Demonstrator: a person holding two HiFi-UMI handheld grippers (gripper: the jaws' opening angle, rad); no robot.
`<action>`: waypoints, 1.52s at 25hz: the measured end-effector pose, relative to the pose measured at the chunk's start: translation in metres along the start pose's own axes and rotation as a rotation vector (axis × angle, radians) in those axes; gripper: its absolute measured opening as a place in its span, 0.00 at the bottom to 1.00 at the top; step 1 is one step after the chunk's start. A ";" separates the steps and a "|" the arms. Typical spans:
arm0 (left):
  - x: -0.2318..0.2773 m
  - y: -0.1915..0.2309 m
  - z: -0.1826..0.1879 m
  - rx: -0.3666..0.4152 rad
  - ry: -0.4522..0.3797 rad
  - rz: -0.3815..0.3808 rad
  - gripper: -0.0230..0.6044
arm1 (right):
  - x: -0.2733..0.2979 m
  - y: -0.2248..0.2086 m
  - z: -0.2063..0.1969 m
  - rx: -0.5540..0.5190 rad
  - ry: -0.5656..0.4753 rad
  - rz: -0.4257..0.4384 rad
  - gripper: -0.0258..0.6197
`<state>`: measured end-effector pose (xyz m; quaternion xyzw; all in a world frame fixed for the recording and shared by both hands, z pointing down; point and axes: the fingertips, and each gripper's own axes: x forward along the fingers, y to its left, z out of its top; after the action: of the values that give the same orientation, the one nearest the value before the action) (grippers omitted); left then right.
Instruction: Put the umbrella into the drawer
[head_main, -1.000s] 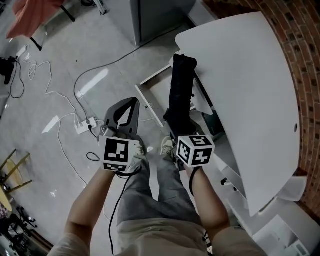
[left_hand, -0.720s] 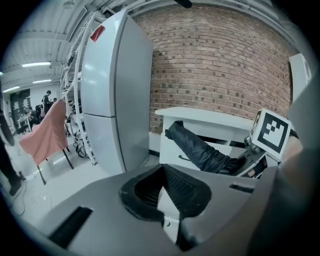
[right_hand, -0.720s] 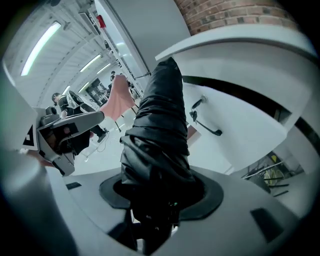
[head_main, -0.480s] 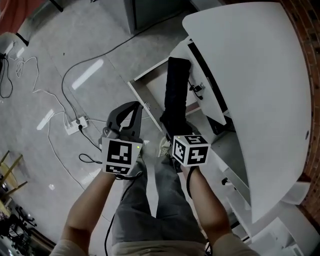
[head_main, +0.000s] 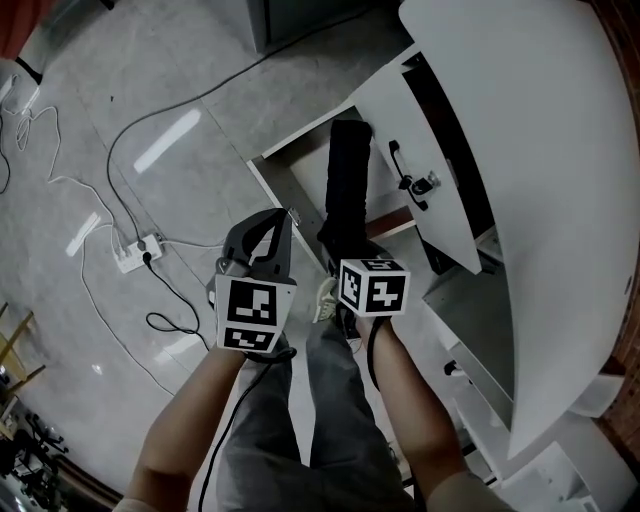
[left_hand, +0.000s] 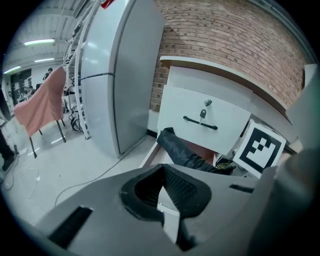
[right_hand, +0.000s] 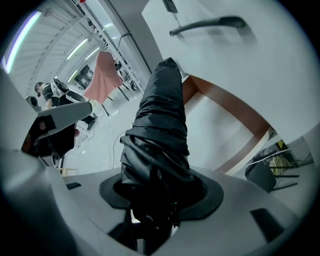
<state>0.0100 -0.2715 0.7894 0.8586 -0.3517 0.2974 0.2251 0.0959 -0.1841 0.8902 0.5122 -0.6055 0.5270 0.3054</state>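
A black folded umbrella (head_main: 347, 185) juts forward from my right gripper (head_main: 346, 250), which is shut on its near end. Its far tip hangs over the pulled-out bottom drawer (head_main: 268, 176) of a white cabinet. In the right gripper view the umbrella (right_hand: 160, 115) fills the jaws of the right gripper (right_hand: 155, 195), with the drawer's brown inner wall (right_hand: 235, 117) beyond. My left gripper (head_main: 283, 217) hovers left of the umbrella, beside the drawer's corner, shut and holding nothing. The left gripper view shows the left gripper (left_hand: 161, 169), the umbrella (left_hand: 182, 150) and the drawer (left_hand: 149, 156).
Above the open drawer is a shut drawer front with a black handle (head_main: 405, 170) and a key. A white curved tabletop (head_main: 540, 150) overhangs at right. A power strip (head_main: 135, 252) with cables lies on the floor at left. The person's shoe (head_main: 327, 295) stands near the drawer. A grey cabinet (left_hand: 115, 75) stands behind.
Both grippers have sunk toward the floor and the drawer, which looks nearer and larger. The umbrella stays in the right gripper. The left gripper stays shut and holds nothing.
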 end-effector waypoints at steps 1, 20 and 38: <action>0.005 -0.001 -0.004 -0.007 0.002 -0.001 0.05 | 0.008 -0.005 -0.003 0.014 0.010 -0.001 0.39; 0.058 0.002 -0.062 -0.102 0.081 -0.016 0.05 | 0.097 -0.052 -0.019 0.192 0.141 -0.028 0.39; 0.064 -0.016 -0.072 -0.078 0.098 -0.067 0.05 | 0.131 -0.051 -0.019 0.169 0.216 -0.082 0.42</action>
<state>0.0332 -0.2484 0.8814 0.8450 -0.3225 0.3175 0.2851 0.1026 -0.2012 1.0311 0.5005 -0.5011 0.6155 0.3458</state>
